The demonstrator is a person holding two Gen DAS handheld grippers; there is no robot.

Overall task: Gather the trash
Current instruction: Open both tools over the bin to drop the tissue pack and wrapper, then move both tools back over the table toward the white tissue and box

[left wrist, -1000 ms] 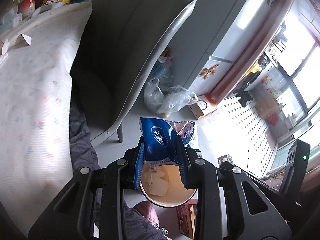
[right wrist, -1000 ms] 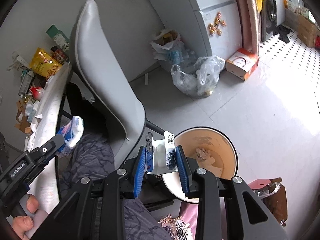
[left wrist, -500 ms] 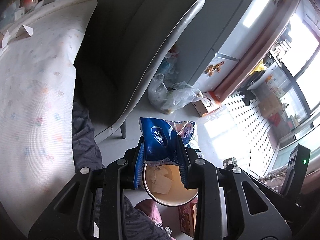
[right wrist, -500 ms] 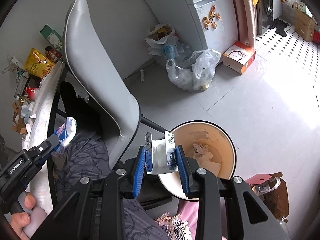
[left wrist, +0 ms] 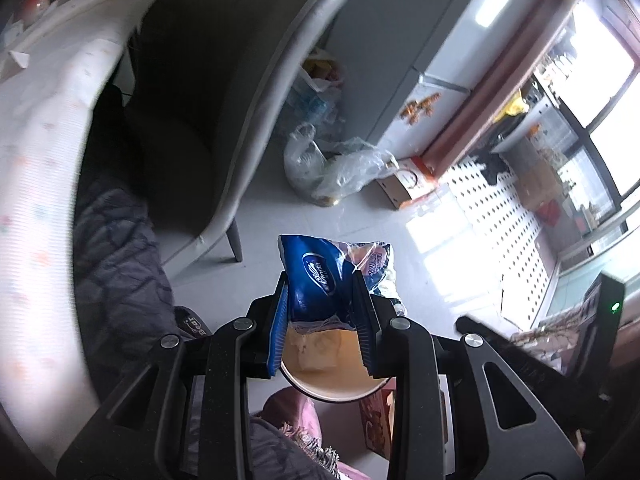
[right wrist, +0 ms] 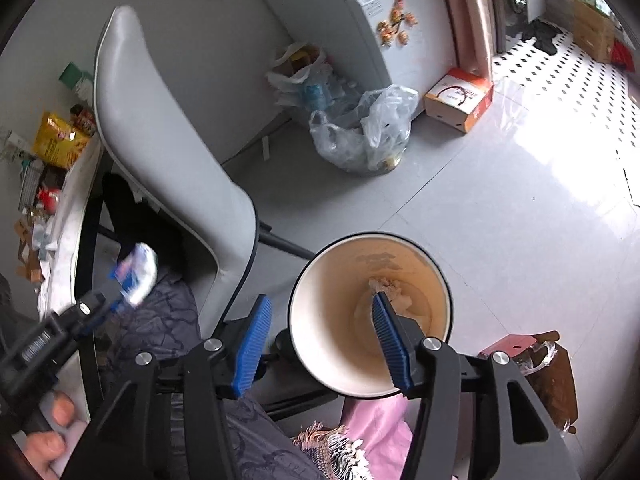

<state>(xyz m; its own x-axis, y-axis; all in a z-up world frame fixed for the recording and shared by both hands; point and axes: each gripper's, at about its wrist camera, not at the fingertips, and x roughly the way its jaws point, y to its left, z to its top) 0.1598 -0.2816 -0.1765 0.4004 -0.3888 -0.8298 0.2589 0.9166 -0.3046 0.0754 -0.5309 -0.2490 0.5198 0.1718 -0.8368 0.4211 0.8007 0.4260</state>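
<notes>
My left gripper (left wrist: 320,280) is shut on a blue snack wrapper (left wrist: 316,272), which hangs just above the round trash bin (left wrist: 336,396). The right wrist view shows that gripper (right wrist: 108,304) at the left with the wrapper (right wrist: 138,274) blurred. My right gripper (right wrist: 320,300) hovers over the bin's rim (right wrist: 296,300). Its jaws are opening and nothing is between them. The left blue pad (right wrist: 252,344) lies outside the bin and the right pad (right wrist: 390,340) over its mouth. Crumpled paper scraps (right wrist: 390,292) lie at the bin's bottom.
A grey chair (right wrist: 160,140) stands left of the bin, beside a table with a white cloth (left wrist: 40,160). Plastic bags (right wrist: 364,132), a cardboard box (right wrist: 458,98) and a fridge (right wrist: 400,8) line the far floor. A pink cloth (right wrist: 372,420) and a brown bag (right wrist: 548,372) lie near the bin.
The right jaws have spread apart, and the white wrapper held between them is gone from view. Both grippers have sunk closer to the bin. The left grip is unchanged.
</notes>
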